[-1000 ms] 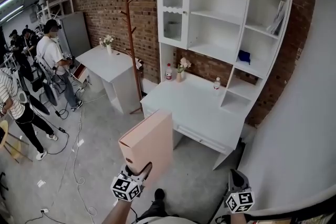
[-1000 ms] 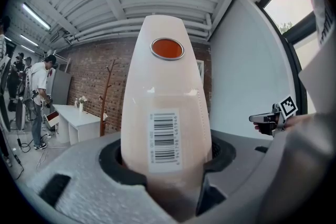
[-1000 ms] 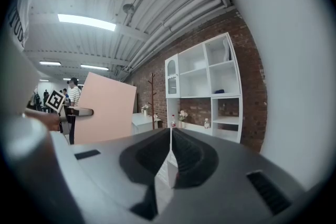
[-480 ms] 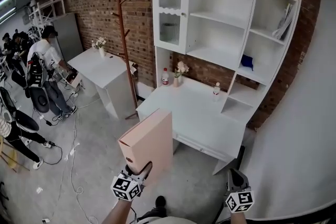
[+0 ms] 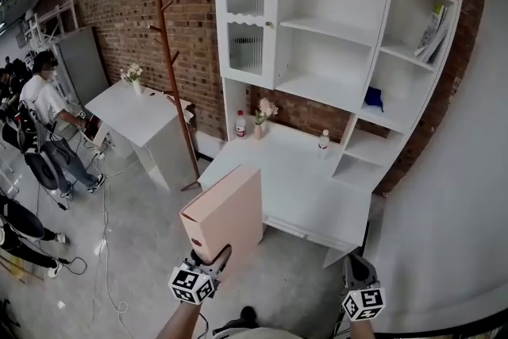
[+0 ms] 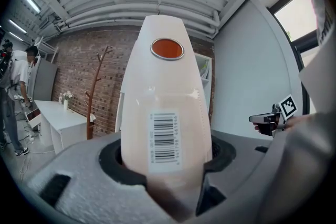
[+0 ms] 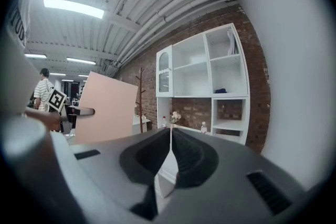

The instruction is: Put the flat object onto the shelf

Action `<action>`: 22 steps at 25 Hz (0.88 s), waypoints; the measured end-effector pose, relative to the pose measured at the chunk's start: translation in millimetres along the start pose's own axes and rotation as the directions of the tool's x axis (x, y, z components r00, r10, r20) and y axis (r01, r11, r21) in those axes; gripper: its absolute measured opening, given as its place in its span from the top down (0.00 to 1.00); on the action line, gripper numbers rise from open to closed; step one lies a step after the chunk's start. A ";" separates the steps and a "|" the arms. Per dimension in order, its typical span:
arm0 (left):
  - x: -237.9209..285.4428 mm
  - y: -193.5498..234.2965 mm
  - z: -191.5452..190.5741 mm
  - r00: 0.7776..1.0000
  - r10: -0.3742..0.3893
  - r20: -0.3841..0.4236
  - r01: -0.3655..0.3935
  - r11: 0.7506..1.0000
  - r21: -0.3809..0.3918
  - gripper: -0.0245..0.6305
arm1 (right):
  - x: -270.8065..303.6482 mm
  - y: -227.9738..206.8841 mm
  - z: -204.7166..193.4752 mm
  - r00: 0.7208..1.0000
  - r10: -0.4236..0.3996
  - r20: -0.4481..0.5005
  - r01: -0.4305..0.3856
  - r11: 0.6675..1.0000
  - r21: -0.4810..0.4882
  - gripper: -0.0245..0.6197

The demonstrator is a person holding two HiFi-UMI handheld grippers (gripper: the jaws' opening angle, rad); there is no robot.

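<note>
My left gripper (image 5: pixel 208 258) has its jaws clamped on the bottom end of the pale pink flat cardboard file box (image 5: pixel 226 214). It's holding the box upright over the grey concrete floor (image 5: pixel 143 250), near the front edge of the white desk (image 5: pixel 305 186) that sits under the tall white shelf unit (image 5: pixel 333 87).

In the left gripper view the box's spine fills the middle. Its barcode sticker (image 6: pixel 164 139) and an orange round spot (image 6: pixel 167 49) face the camera, so nearly all of the shelf unit is hidden behind it.

The right gripper (image 5: pixel 359 274) sits low on the right, fingers pressed together on nothing. Its own view shows the pads (image 7: pixel 181 157) meeting in a thin line.

There's a small dark blue thing (image 5: pixel 370 97) on a right-hand shelf and I honestly can't tell what it is. Some leaning books (image 5: pixel 432 32) sit in the top right compartment. The people (image 5: pixel 44 103) at the left are partly cut off by the frame edge.
</note>
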State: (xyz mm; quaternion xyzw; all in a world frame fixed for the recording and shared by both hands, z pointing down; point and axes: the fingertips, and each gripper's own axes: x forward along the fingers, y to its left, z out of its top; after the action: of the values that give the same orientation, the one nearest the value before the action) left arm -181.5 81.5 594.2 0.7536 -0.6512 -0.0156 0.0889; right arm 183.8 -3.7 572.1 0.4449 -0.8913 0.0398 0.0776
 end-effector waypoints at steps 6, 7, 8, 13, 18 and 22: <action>26.3 36.5 8.2 1.000 -0.027 0.005 0.027 1.000 -0.005 0.54 | 33.7 11.7 9.1 1.000 -0.027 0.002 0.027 1.000 -0.011 0.91; 28.8 41.7 8.5 0.999 -0.032 0.004 0.032 0.999 -0.005 0.54 | 38.1 13.8 9.3 0.999 -0.032 0.000 0.032 0.999 -0.011 0.91; 30.6 46.8 8.8 0.999 -0.035 0.002 0.035 0.999 -0.006 0.54 | 42.2 16.2 9.5 0.999 -0.036 -0.002 0.036 0.999 -0.011 0.91; 37.0 71.0 10.3 0.999 -0.036 0.001 0.036 0.999 -0.011 0.54 | 59.7 29.7 11.1 0.999 -0.039 -0.012 0.039 0.999 -0.018 0.91; 44.7 81.7 4.3 0.999 -0.038 -0.002 0.037 0.998 -0.051 0.54 | 67.4 29.9 10.9 0.998 -0.051 -0.023 0.050 0.998 -0.026 0.91; 54.2 82.6 0.0 0.999 -0.041 -0.014 0.040 0.997 -0.067 0.54 | 69.8 23.0 14.0 0.997 -0.068 -0.027 0.067 0.997 -0.026 0.91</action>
State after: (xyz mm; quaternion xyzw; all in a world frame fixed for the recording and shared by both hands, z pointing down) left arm -254.1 16.9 611.9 0.7634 -0.6341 -0.0334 0.1185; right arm 122.6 -46.9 570.3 0.4730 -0.8751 0.0322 0.0971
